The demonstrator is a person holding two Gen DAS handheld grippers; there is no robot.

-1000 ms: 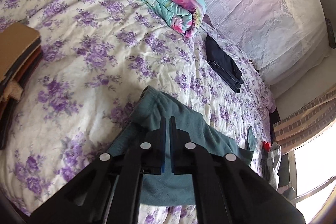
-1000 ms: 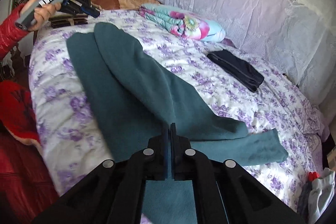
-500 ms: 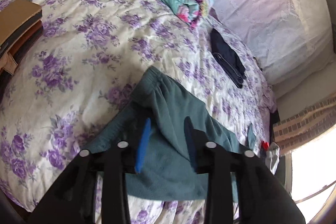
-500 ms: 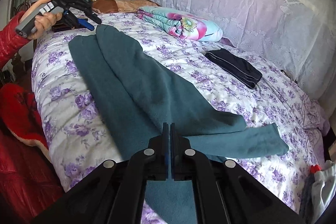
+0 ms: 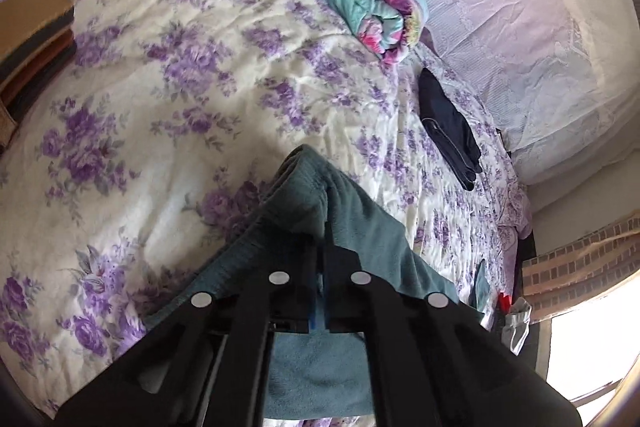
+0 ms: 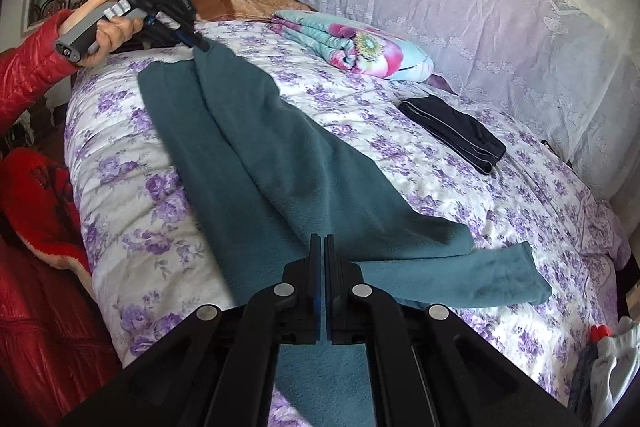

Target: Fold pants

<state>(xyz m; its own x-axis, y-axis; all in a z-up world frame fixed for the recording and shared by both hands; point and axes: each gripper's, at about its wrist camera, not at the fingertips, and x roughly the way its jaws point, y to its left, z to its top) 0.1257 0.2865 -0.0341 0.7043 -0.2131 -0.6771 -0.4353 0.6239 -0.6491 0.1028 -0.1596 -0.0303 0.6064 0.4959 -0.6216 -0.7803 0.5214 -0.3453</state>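
- Pants, teal and fleecy, lie stretched along the bed's near edge, the waist end toward the far left corner and the leg ends toward the right.
- One leg lies folded across the other; the lower leg's hem juts out to the right past the upper leg's end.
- Left gripper is at the waist end; its jaws have just been closing and now pinch a raised ridge of the teal fabric between them, as the left wrist view shows.
- From the right wrist view, the same left gripper is held by a hand in a red sleeve, its tip touching the waistband.
- Right gripper has its jaws together, poised above the pants near the leg ends; whether any cloth is caught between them I cannot tell.
- A folded flowered quilt sits toward the bed's far edge, by the lace-covered headboard.
- A folded dark garment lies apart from the pants, further to the right of the quilt.
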